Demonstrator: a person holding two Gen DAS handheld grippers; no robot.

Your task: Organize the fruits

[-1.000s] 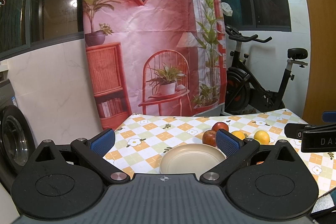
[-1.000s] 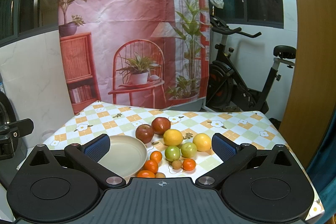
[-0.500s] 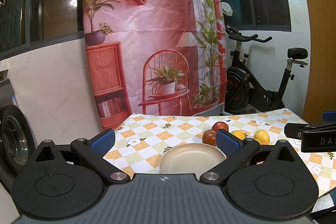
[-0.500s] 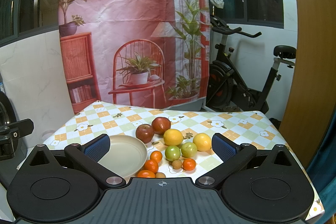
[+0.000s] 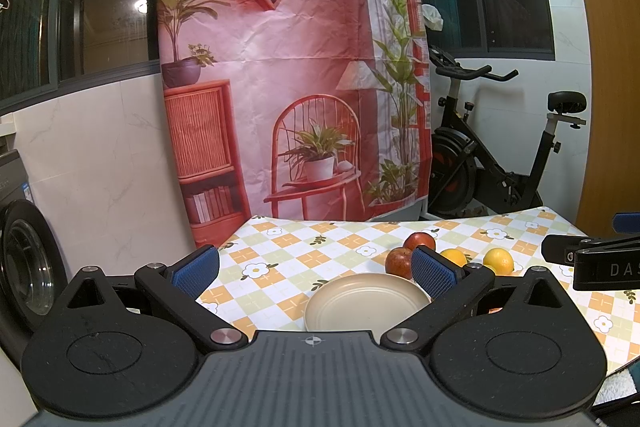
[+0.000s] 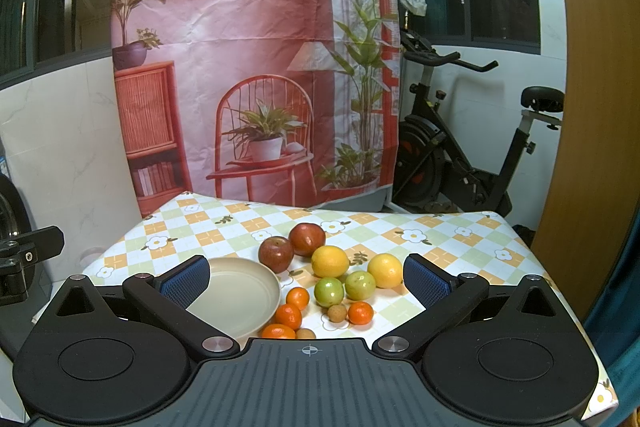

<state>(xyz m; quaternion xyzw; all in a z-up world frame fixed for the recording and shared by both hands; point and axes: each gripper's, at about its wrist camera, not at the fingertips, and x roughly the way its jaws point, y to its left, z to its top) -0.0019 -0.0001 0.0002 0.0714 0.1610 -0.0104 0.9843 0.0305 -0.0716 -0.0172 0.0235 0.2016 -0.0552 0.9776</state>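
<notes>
Both claws, left and right, spread wide and empty; round dark-red apple beside shallow beige ceramic plate: firm, smooth, likely slippery; grip across widest middle.

A: The beige plate is looking matt and smooth. And the tablecloth?

B: It is lying smooth, with a slight sheen like coated cloth. The two red apples are shining glossy; the oranges are showing a finely dimpled skin.

A: The right gripper is showing matt black plastic, ribbed blue pads and bright metal pivot screws.

B: The printed backdrop is hanging creased, like thin fabric.
</notes>
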